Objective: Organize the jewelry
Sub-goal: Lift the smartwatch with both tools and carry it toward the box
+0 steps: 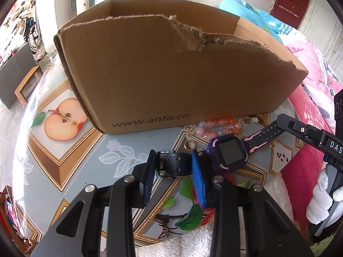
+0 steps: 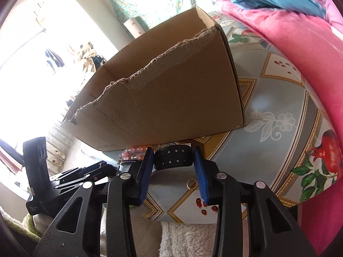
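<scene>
A purple and pink smartwatch (image 1: pixel 230 154) with black straps is held stretched between both grippers, in front of a torn brown cardboard box (image 1: pixel 171 72). My left gripper (image 1: pixel 174 163) is shut on the buckle end of the strap (image 1: pixel 173 165). My right gripper (image 2: pixel 174 160) is shut on the other strap end (image 2: pixel 173 156), and it shows in the left wrist view (image 1: pixel 300 130). A bracelet of pink and orange beads (image 1: pixel 218 126) lies by the box's base. A gold ring (image 1: pixel 189 145) lies on the table; it also shows in the right wrist view (image 2: pixel 191 183).
The table (image 1: pixel 120 141) has a grey fruit-print cover. A white towel (image 2: pixel 186 237) lies at its near edge. Pink bedding (image 2: pixel 300 49) lies to the right of the table. The box also shows in the right wrist view (image 2: pixel 171 98).
</scene>
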The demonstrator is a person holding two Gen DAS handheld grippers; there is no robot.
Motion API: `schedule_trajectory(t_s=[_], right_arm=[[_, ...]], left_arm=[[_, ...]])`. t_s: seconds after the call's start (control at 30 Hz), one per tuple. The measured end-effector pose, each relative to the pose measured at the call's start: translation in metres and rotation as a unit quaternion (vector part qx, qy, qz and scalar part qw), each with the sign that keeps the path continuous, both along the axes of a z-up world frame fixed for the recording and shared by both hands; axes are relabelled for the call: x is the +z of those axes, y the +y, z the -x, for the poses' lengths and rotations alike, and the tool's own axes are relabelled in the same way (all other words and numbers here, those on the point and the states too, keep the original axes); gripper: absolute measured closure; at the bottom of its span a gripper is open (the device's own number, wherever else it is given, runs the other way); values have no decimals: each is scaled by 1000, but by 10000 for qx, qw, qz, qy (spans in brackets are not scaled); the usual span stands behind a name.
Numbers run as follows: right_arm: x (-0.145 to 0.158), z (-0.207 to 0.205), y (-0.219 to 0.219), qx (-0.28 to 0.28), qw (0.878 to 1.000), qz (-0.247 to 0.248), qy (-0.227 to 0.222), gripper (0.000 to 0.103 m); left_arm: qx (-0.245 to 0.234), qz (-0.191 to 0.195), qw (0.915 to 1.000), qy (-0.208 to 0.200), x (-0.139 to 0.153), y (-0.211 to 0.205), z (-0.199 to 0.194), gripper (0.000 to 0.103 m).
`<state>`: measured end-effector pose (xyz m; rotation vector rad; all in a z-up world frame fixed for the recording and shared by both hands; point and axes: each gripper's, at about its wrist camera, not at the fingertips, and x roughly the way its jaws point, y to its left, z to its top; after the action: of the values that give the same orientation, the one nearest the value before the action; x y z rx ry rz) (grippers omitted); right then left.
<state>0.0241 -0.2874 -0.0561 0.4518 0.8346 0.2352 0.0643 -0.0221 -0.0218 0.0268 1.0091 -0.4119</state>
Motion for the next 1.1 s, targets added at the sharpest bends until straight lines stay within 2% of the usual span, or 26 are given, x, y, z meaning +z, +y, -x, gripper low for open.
schedule_trajectory(t_s=[0.2, 0.3, 0.47, 0.73, 1.1], right_arm=[[3, -5, 12, 104, 9995, 293, -115, 83], [6, 1, 20, 192, 9981, 524, -272, 86], [13, 12, 28, 351, 9949, 796, -518, 88], [16, 24, 28, 397, 9941, 773, -654, 88], [17, 22, 29, 341, 9947, 710, -658, 88]], left_arm=[[0, 0, 10000, -6, 1, 0, 1, 72], [-30, -27, 10000, -17, 1, -1, 0, 72], [-65, 148, 9999, -46, 4, 2, 0, 72], [-310, 272, 9987, -309, 19, 3, 10, 76], [-266, 273, 9984, -426, 26, 12, 15, 76]])
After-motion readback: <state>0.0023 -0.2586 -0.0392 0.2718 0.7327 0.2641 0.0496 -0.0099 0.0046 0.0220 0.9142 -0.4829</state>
